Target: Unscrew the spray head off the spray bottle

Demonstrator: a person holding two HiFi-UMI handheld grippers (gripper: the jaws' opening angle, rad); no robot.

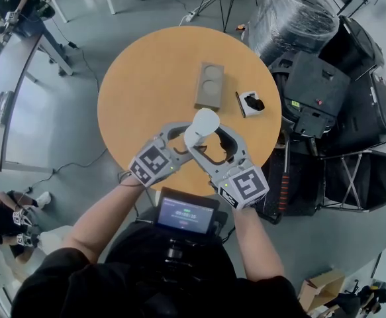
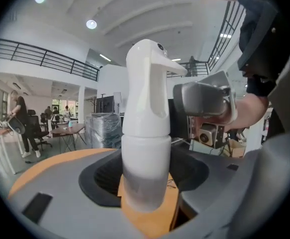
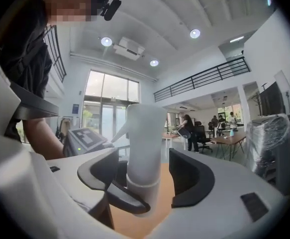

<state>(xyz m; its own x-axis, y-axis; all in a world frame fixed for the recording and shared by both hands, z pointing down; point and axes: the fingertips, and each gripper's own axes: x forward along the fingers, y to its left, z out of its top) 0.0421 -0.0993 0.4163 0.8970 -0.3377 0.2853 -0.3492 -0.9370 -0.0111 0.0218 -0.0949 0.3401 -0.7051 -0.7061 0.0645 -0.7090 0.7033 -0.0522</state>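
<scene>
A white spray bottle stands upright between both grippers over the front of the round orange table. In the left gripper view its white spray head tops a cloudy body. My left gripper, also seen in the head view, is shut on that body, its dark pads at either side. My right gripper comes in from the right in the head view and stands open around the spray head, with a gap between its right pad and the head.
A grey tray with two round recesses lies mid-table. A small white box with a black item sits to its right. Black cases and a wrapped bundle crowd the table's right side. People sit at desks in the background.
</scene>
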